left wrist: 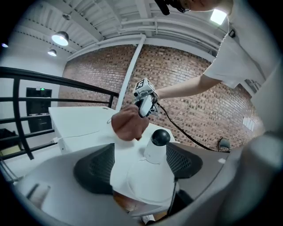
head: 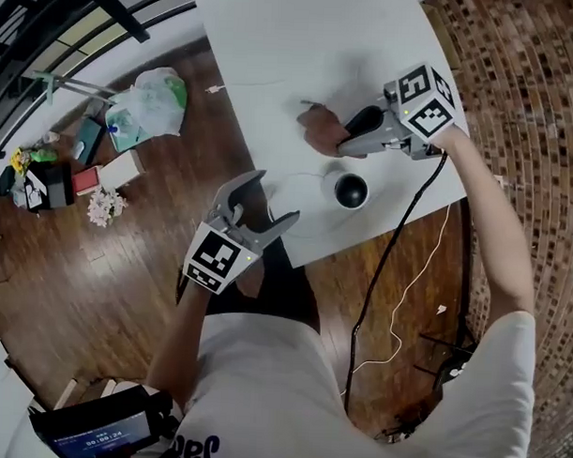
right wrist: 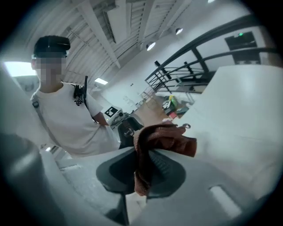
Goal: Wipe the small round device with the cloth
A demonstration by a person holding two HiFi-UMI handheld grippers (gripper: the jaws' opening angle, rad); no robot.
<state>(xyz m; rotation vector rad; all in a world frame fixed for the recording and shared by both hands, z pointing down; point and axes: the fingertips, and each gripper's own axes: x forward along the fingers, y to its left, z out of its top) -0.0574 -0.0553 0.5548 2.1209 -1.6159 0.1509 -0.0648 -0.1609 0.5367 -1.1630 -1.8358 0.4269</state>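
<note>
The small round device (head: pixel 352 191), a white body with a black dome, stands near the front edge of the white table (head: pixel 274 44). A crumpled brown cloth (head: pixel 321 133) hangs just behind it, with my right gripper (head: pixel 346 133) shut on it. In the right gripper view the cloth (right wrist: pixel 163 141) is pinched between the dark pads (right wrist: pixel 115 174). My left gripper (head: pixel 276 197) stands open at the table's front edge, left of the device. In the left gripper view the device (left wrist: pixel 157 145) sits ahead between the spread pads (left wrist: pixel 93 170), untouched, and the cloth (left wrist: pixel 129 123) hangs beyond it.
A black cable (head: pixel 399 237) runs from the right gripper over the table's right edge to the floor. A thin white cable (head: pixel 249 81) lies across the table. On the wooden floor to the left are a plastic bag (head: pixel 150 101) and several boxes (head: pixel 54 178).
</note>
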